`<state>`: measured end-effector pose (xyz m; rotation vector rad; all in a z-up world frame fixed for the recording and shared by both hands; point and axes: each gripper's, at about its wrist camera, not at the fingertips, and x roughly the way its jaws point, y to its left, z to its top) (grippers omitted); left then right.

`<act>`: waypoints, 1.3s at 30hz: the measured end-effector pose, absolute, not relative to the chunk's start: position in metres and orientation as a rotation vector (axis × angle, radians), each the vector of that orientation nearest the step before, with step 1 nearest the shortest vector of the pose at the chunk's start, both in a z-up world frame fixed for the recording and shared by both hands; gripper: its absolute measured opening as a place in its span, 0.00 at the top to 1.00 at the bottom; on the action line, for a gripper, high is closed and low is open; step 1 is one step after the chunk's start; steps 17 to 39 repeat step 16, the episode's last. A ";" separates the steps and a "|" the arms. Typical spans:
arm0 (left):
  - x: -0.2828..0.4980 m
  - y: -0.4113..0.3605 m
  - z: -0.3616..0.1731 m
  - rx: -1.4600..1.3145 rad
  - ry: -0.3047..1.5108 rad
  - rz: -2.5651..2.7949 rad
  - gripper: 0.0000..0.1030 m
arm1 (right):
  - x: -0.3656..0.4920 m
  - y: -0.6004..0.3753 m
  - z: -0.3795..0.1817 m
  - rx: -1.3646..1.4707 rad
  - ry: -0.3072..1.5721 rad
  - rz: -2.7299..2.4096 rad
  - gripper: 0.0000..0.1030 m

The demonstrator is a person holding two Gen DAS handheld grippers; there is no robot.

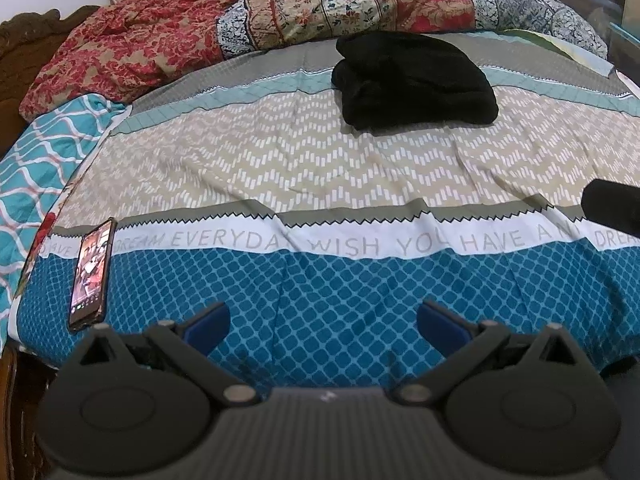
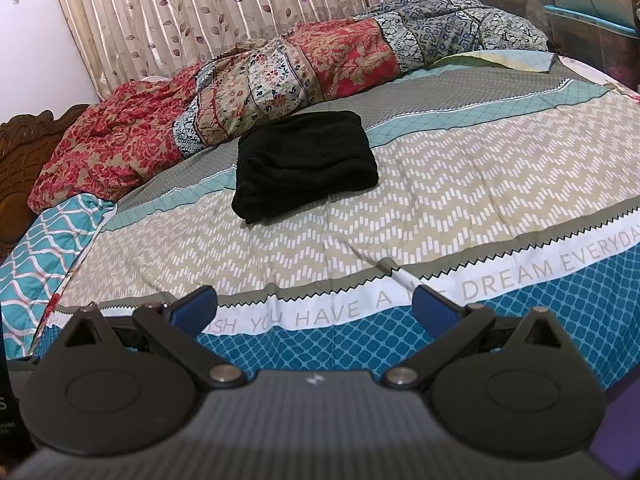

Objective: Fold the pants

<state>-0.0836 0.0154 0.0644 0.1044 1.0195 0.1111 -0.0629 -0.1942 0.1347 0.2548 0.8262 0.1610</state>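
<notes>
Black pants (image 1: 412, 80) lie folded in a thick, squarish bundle on the far half of the bed, across the grey and pale-teal bands of the bedspread (image 1: 280, 160), just in front of the heaped patchwork quilt (image 1: 280, 12). Your left gripper (image 1: 322, 320) hangs low over the blue band near the bed's front edge, fingers spread wide and holding nothing; your right gripper (image 2: 316, 304) sits likewise splayed and empty above the lettered white stripe. Both are well apart from the bundle.

The cloth looks soft, matte and fuzzy, likely a knit or fleece: light, limp, not slippery, nothing fragile. Expect layers to slump and slide apart if you lift by one ply, so pinch through the whole stack at a corner, or take two corners of the near edge together.

In the right wrist view the bundle's long axis seems to run roughly across the bed, parallel to the stripes, its rounded fold lines bunched toward the left end. Waistband and hems cannot be told apart in the dark fabric. A phone (image 1: 91, 276) rests by the left edge.
</notes>
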 end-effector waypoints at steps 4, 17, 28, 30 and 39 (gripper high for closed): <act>-0.082 0.017 0.062 0.084 1.046 0.106 0.00 | -0.063 -0.194 0.135 0.255 0.826 0.161 0.00; -0.083 0.014 0.063 0.081 1.040 0.087 0.00 | -0.064 -0.195 0.134 0.253 0.826 0.168 0.00; -0.083 0.014 0.063 0.081 1.040 0.087 0.00 | -0.064 -0.195 0.134 0.253 0.826 0.168 0.00; -0.083 0.014 0.063 0.081 1.040 0.087 0.00 | -0.064 -0.195 0.134 0.253 0.826 0.168 0.00; -0.083 0.014 0.063 0.081 1.040 0.087 0.00 | -0.064 -0.195 0.134 0.253 0.826 0.168 0.00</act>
